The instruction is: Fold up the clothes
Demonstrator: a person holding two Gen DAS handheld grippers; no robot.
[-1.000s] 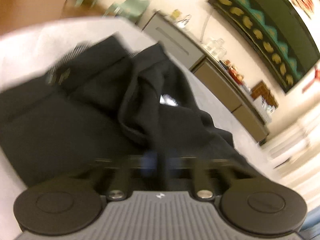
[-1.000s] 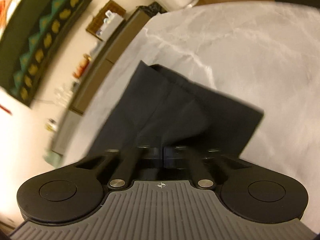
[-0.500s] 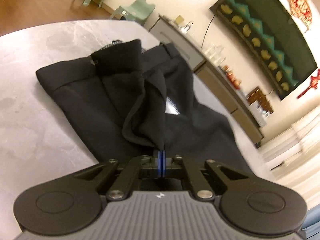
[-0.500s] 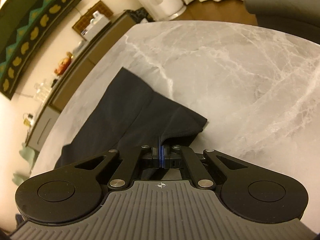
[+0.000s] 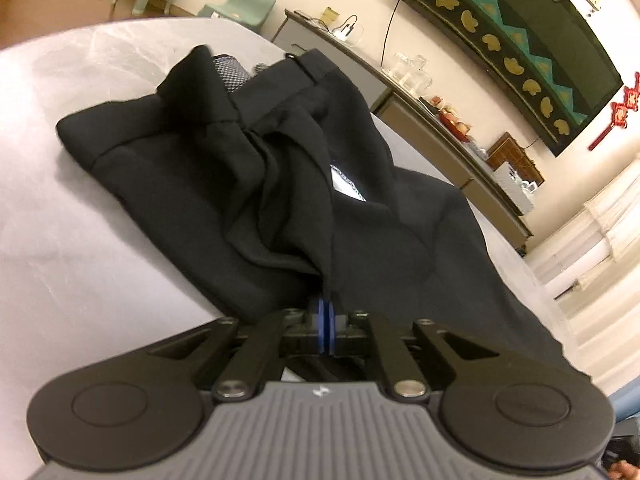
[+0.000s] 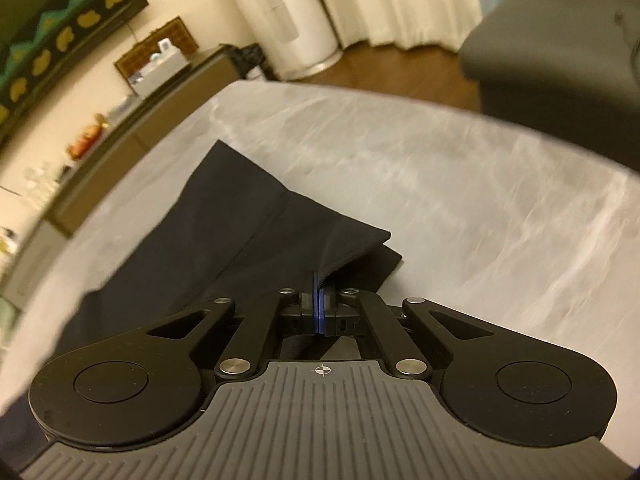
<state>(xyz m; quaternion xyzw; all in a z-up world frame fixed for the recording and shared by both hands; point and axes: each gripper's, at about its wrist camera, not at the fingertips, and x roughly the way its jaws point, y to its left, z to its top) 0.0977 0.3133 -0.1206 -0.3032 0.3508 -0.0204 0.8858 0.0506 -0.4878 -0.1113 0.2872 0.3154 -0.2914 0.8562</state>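
Item: black trousers (image 5: 248, 184) on the marble bench (image 5: 60, 240) — my left tongs (image 5: 325, 312) clenched on a mid-seam fold, my right tongs (image 6: 319, 300) clenched on the hem corner — risk: thin pinches slipping, layers skewing.

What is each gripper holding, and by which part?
Left gripper: the black trousers, pinched at a raised fold near the waist end. Right gripper: a corner of the hem end.
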